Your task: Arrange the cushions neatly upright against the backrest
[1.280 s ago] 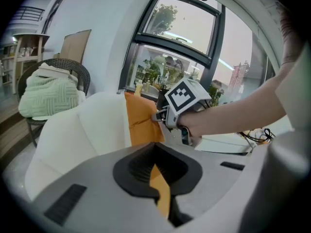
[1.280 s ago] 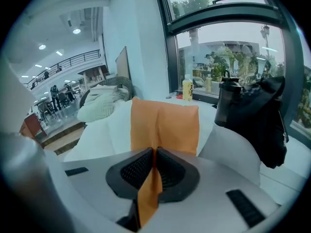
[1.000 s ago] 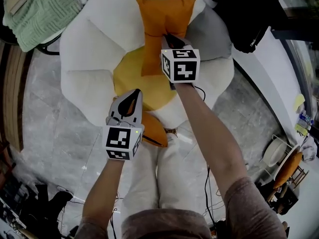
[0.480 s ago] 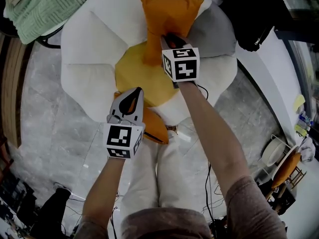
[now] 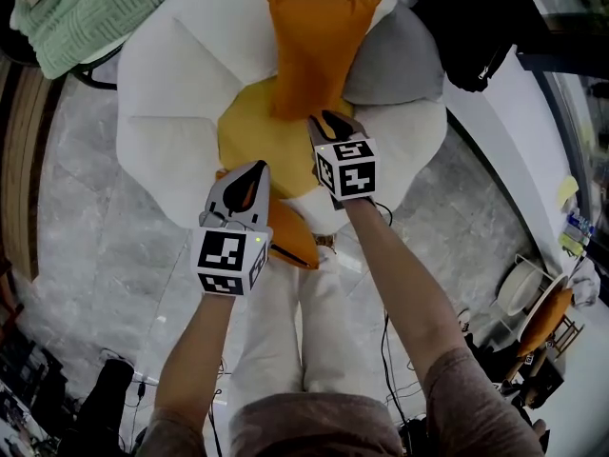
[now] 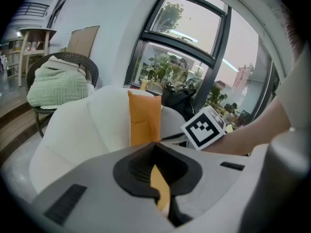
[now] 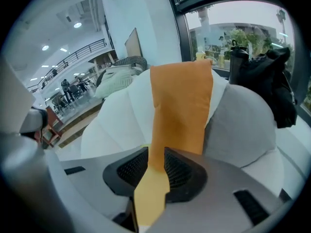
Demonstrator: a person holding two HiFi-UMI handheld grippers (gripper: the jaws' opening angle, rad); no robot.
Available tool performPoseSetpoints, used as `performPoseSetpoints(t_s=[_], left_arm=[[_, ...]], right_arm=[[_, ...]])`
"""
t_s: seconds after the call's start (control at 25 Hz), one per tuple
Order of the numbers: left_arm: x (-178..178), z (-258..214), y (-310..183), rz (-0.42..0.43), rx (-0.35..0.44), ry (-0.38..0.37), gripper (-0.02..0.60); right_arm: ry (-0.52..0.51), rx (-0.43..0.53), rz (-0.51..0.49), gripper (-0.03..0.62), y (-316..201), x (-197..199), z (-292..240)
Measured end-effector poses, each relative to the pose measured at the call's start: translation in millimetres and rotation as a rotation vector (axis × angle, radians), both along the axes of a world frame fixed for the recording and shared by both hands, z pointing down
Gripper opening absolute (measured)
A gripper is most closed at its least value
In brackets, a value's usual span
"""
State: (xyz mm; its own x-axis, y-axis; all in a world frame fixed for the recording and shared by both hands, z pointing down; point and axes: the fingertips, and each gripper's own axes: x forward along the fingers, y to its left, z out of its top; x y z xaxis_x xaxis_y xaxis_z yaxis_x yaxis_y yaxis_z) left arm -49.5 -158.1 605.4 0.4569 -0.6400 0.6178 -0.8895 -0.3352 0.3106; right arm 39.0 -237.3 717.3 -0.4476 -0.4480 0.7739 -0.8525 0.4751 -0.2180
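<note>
Upright orange cushion [image 5: 319, 50] is propped against the backrest [image 5: 219, 27] of the white petal chair, bottom end on the yellow seat [image 5: 257, 141]; grey cushion [image 5: 398, 60] is leaned just beside it to the right. Right gripper [image 5: 333, 120] is held at the cushion's lower end. Its jaws have just been opening and stand apart, nothing pinched: only cushion and seat are seen through the gap, pads clear of the fabric. Left gripper [image 5: 250, 171] is closed down to a narrow slit with a sliver of orange fabric in it, judged to be an edge of the second orange cushion [image 5: 290, 241], which is slumped at the chair's front edge below that gripper; the pinch itself can't be fully confirmed. Step in hand is judged as first cushion released, second one next. To be done well: right gripper should be backed straight off so the upright cushion isn't dragged or tipped. The second cushion should be lifted by its edge and carried to the free backrest area left of the upright one. Its bottom edge should be seated where seat meets backrest, and it should be let go only once it is leaning by itself. Soft filling is likely to sag, so a nudge at the top may be needed. Writing: none legible; only black-and-white square markers on the gripper cubes [image 5: 345, 168], no brand or label made out.
</note>
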Motion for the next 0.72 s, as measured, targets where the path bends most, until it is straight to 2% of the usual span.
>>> performPoseSetpoints(t_s=[0.28, 0.72], left_arm=[[-5.3, -9.1, 15.0, -0.055, 0.001, 0.007, 0.005], [-28.9, -14.9, 46.1, -0.152, 0.001, -0.013, 0.005]], right_arm=[[-0.051, -0.099, -0.126, 0.107, 42.6, -10.2, 5.3], [-0.070, -0.139, -0.297, 0.127, 81.1, -57.8, 5.9]])
